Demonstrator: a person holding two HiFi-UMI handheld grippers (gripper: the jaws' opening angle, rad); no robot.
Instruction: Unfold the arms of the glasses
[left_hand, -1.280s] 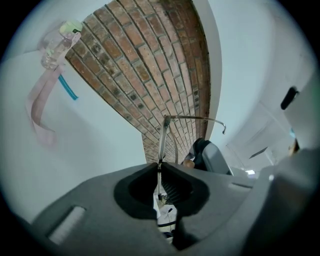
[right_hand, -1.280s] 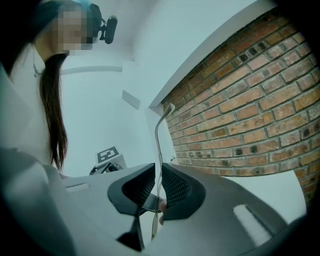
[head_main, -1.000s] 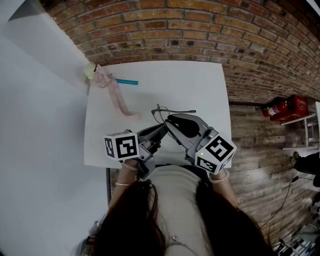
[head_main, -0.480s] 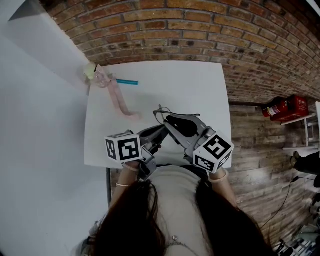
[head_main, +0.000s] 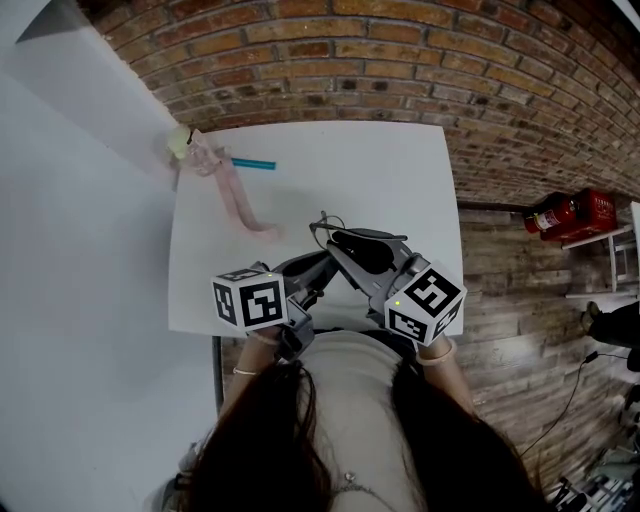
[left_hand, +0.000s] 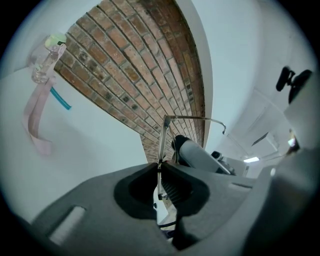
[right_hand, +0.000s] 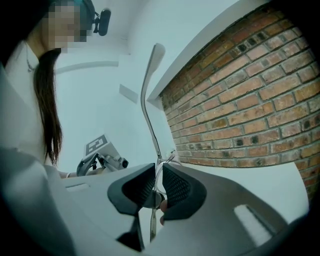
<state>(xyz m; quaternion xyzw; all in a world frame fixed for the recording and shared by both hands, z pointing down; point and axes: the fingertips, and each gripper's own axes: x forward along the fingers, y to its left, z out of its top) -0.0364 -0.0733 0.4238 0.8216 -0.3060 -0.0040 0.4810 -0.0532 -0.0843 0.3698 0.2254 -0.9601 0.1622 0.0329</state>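
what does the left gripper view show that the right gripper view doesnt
Only the left gripper view: a pink strap by a small clear bottle, and a teal stick next to them on the white table.
Only the right gripper view: the person's long dark hair, and one arm of the glasses rising tall above the claw.
Both: brickwork, and the thin metal glasses pinched in that view's own shut claw, the left claw and the right claw.

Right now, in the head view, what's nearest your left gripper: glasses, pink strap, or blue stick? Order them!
1. The glasses, clamped in the left gripper.
2. The pink strap, ahead to the left.
3. The blue stick, farther back.
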